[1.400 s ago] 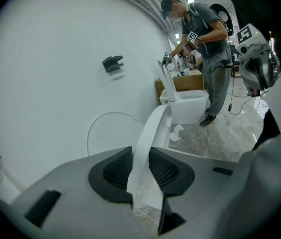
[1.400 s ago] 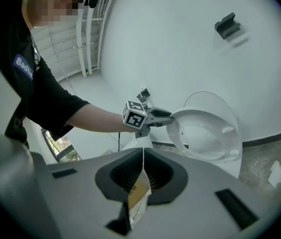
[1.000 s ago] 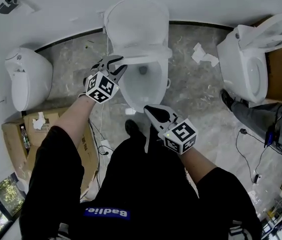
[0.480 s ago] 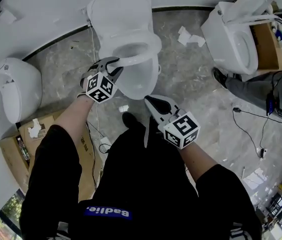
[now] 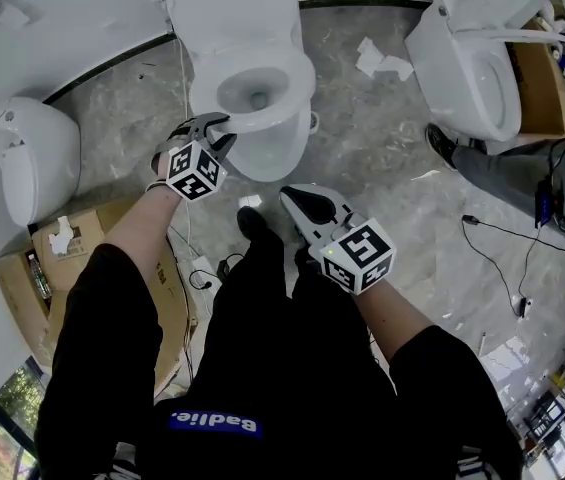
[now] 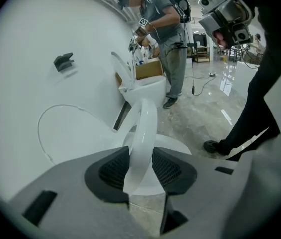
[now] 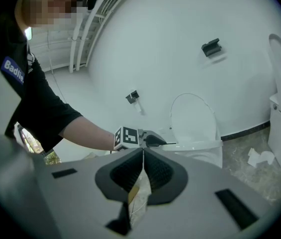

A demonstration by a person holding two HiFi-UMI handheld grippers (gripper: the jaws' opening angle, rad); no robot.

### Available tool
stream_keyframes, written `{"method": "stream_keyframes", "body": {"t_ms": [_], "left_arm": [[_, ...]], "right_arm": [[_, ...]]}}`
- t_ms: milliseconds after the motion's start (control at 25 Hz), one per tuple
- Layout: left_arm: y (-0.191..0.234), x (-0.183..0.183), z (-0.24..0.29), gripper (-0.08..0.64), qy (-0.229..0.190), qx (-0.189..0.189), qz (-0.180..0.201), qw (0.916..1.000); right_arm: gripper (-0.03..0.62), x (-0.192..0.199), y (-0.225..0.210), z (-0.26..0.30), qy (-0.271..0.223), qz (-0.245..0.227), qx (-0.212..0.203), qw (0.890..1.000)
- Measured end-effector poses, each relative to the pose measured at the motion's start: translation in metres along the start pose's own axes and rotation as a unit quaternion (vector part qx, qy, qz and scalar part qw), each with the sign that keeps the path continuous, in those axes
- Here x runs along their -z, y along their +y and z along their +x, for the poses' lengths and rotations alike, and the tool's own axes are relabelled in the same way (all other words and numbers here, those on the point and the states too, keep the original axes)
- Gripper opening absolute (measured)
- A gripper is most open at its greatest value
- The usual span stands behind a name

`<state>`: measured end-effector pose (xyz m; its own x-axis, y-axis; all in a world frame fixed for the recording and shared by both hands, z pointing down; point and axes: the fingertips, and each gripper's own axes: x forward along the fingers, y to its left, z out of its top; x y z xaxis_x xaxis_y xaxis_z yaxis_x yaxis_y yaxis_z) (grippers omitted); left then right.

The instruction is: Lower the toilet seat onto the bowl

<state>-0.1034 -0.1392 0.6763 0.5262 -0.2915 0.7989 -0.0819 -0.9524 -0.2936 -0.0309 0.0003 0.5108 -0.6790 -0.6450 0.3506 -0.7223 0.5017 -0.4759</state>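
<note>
Toilet seat (image 5: 297,88) looks to be lying flat on the bowl (image 5: 267,158), with the lid (image 5: 230,8) up against the wall (image 5: 82,8) behind it. From your head view I can't swear there's no sliver of gap at the front, though.

Going from the left: your left gripper (image 5: 224,128) is at the seat's left-front rim (image 6: 142,133), coming at it from the side. Its jaws are opening. In the left gripper view the rim runs edge-on straight through the gap between the pads (image 6: 113,171), close against both faces. So it's between them, but I'd call it loose rather than clamped.

The ring's long axis runs from the wall end out toward you, and the jaws straddle the rim from the left. The clean way out is probably straight back to your left. Go upward and you risk hooking the rim and lifting it off the bowl.

Over on the right, your right gripper (image 5: 290,195) hangs by your leg (image 5: 262,298), well apart from the bowl, jaws closed together. A pale yellowish scrap (image 7: 138,198) shows in the slit under its pads. Can't tell if it's pinched or just something behind showing through. The left one is clearly the nearer tool.
</note>
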Motion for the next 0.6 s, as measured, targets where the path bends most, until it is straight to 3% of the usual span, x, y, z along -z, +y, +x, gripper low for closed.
{"method": "stream_keyframes", "body": {"t_ms": [360,600], "left_arm": [[-0.038,0.013,0.018,0.152,0.065,-0.027,-0.033,0.997],[-0.06,0.026,0.025,0.16,0.084,-0.018,-0.018,0.9962]], "right_arm": [[0.029,0.024,-0.03,-0.037,0.017,0.002,-0.044,0.999],[0.029,0.048,-0.034,-0.045,0.038,0.011,-0.054,0.998]]}}
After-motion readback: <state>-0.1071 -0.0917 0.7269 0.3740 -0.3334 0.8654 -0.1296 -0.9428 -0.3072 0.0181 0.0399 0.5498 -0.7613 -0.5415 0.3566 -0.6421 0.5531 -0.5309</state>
